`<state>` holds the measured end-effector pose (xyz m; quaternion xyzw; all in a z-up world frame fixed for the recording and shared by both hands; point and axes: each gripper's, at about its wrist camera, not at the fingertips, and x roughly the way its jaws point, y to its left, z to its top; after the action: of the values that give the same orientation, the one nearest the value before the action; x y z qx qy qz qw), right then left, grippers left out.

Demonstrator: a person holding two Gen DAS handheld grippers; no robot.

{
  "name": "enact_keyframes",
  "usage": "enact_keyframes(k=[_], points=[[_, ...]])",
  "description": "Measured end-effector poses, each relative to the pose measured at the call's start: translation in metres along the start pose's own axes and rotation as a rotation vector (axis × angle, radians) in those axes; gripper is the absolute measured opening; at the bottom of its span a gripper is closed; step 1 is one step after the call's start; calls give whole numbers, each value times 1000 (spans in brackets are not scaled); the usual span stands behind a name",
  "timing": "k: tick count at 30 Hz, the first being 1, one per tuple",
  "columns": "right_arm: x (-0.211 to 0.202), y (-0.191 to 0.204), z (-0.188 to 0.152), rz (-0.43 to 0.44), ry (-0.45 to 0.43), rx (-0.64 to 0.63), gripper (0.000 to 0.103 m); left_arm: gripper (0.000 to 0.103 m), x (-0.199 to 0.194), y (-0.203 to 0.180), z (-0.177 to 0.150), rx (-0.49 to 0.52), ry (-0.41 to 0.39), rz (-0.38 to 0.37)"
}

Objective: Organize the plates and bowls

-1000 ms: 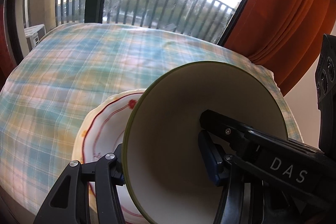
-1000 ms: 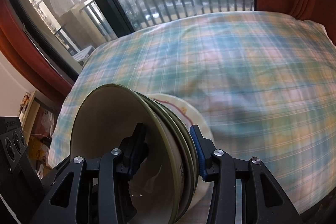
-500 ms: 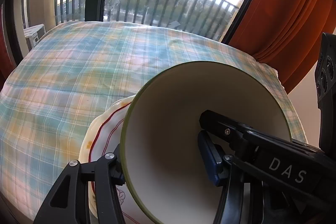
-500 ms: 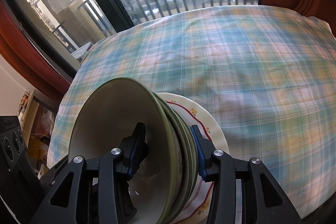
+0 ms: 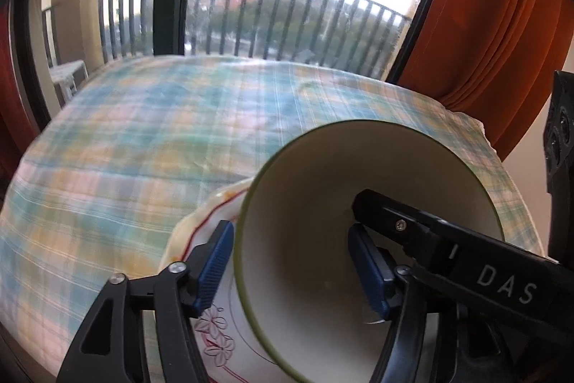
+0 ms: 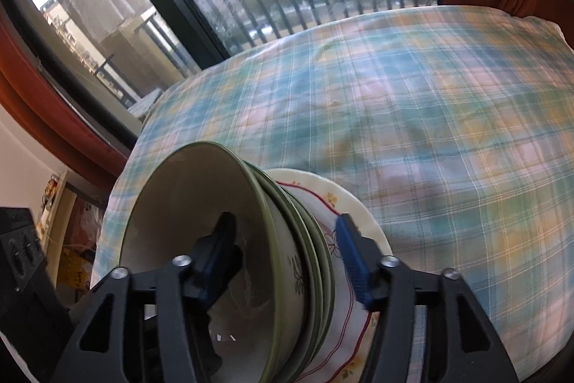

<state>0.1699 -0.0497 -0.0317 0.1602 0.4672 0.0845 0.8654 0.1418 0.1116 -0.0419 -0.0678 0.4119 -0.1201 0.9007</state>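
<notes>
- Bowls [image 6: 287,279], green-rimmed and nested in a stack, seated on a cream floral plate [image 6: 362,214] near the close edge of the plaid-covered worktop [image 6: 412,117].
- Top bowl [image 5: 323,203] tilted, cream inside, open mouth facing both cameras.
- Left gripper [image 5: 290,264] astride the stack's wall: one blue pad outside over the plate, the other inside the bowl; jaws just spread, released, pads clear of the wall.
- Right gripper [image 6: 283,261] likewise astride the opposite wall, inner finger in the bowl, blue pad [image 6: 353,261] off the outer rims; jaws just widened, released.
- Beyond the worktop: balcony railing [image 5: 287,20] and orange curtain [image 5: 495,24].
</notes>
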Motion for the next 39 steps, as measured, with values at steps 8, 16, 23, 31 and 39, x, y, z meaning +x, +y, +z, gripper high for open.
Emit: enact_keyframes(k=[8, 16, 23, 31, 39], points=[[-17, 5, -7, -16, -70, -20, 69, 83, -18, -2, -5, 33, -110, 77], [-55, 12, -14, -32, -195, -72, 76, 91, -53, -9, -7, 30, -250, 135], [-95, 6, -29, -31, -326, -108, 84, 98, -80, -24, -20, 22, -346, 168], [-129, -19, -57, -41, -392, -119, 88, 103, -102, -45, -48, 25, -386, 197], [-152, -53, -89, -121, -449, -152, 93, 103, -106, -70, -78, 40, -406, 209]])
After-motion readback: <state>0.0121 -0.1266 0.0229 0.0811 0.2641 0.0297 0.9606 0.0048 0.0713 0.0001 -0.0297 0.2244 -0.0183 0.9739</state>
